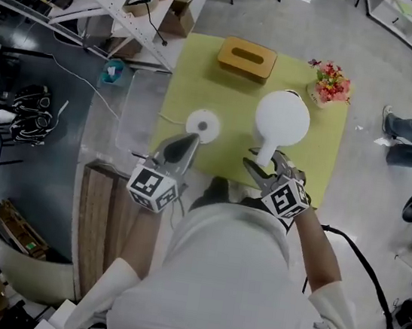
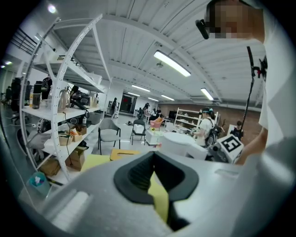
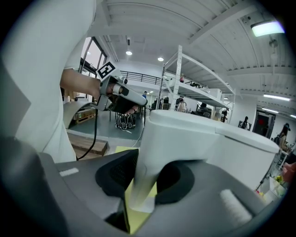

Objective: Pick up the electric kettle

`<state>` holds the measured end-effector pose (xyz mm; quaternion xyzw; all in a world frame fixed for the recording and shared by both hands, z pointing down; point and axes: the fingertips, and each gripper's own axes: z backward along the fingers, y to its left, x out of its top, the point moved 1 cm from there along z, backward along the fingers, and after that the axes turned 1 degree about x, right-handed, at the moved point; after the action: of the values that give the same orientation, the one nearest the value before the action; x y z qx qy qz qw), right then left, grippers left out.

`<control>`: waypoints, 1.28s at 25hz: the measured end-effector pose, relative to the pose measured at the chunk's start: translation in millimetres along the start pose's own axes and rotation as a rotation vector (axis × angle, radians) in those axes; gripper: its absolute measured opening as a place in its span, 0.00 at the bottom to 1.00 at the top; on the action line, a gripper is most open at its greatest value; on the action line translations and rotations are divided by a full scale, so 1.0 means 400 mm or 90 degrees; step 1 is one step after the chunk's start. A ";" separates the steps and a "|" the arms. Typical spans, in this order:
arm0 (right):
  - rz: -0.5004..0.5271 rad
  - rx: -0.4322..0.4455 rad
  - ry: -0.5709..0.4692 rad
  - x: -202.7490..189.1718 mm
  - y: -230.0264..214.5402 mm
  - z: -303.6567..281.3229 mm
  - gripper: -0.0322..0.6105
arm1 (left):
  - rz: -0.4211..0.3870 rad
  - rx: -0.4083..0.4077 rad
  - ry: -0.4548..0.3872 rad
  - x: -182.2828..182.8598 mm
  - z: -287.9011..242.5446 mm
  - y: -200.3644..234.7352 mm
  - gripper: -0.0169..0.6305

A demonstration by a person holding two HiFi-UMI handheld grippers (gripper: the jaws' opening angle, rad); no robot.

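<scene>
Head view: white electric kettle (image 1: 282, 117) over the yellow-green table mat (image 1: 202, 83), beside a round white base (image 1: 202, 124) — possibly just lifted, its contents hidden. Behind it are a slotted tan wooden box (image 1: 247, 58) and a small pot holding pink flowers (image 1: 330, 85).
Left gripper view: left gripper (image 2: 154, 162), jaws together, empty.
Right gripper view: right gripper (image 3: 145, 178) clamped on the kettle's handle.

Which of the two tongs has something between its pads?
The right tongs: the white kettle's handle sits between them; the left tongs are empty.
</scene>
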<state>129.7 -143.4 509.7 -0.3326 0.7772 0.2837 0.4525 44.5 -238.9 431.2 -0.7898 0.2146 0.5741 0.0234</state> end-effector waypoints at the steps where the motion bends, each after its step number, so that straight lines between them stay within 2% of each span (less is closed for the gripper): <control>1: -0.002 -0.003 0.000 -0.003 -0.001 0.003 0.21 | -0.001 -0.003 0.001 0.000 -0.004 -0.003 0.03; 22: -0.027 -0.027 0.005 -0.067 -0.028 0.005 0.21 | 0.006 -0.001 0.012 -0.033 -0.040 0.011 0.03; 32: -0.031 -0.033 0.011 -0.136 -0.036 -0.023 0.21 | 0.009 0.006 0.008 -0.086 -0.070 0.045 0.03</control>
<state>156.2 -145.1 560.1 -0.3656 0.7652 0.2897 0.4438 54.5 -252.6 476.1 -0.7916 0.2231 0.5684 0.0221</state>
